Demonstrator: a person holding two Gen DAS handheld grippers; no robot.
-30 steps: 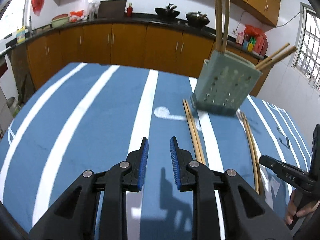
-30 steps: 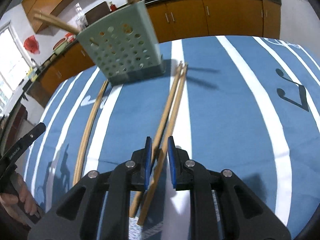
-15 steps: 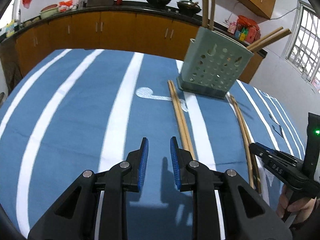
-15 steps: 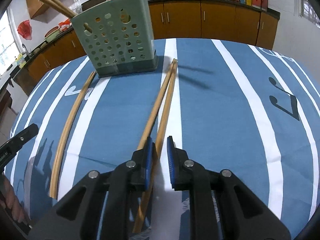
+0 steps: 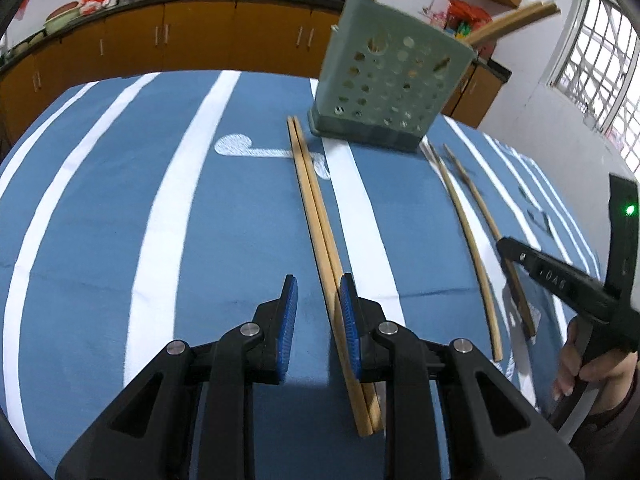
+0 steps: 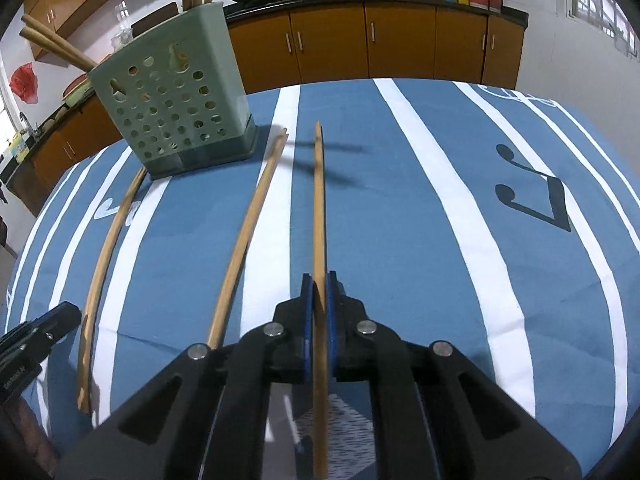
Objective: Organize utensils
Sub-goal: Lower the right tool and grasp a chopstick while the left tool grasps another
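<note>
A green perforated utensil holder (image 5: 390, 92) (image 6: 172, 104) stands at the far side of the blue striped tablecloth, with chopsticks sticking out of it. My left gripper (image 5: 318, 296) is open, its jaws astride a pair of chopsticks (image 5: 316, 208) lying on the cloth. My right gripper (image 6: 319, 292) is shut on one chopstick (image 6: 319, 200), lifted off the cloth and pointing forward. Its former partner chopstick (image 6: 252, 224) lies just left. In the left wrist view the right gripper (image 5: 560, 280) is at the right edge, over the two separated chopsticks (image 5: 472, 240).
The tablecloth (image 6: 440, 220) has white stripes and music-note prints. Another chopstick pair (image 6: 108, 248) lies at the left in the right wrist view, near the left gripper's tip (image 6: 36, 332). Orange kitchen cabinets (image 5: 200, 40) with woks run behind the table.
My right gripper closed on one chopstick and lifted it away from its partner. My left gripper moved right and lower, so the left chopstick pair is now between its open jaws.
</note>
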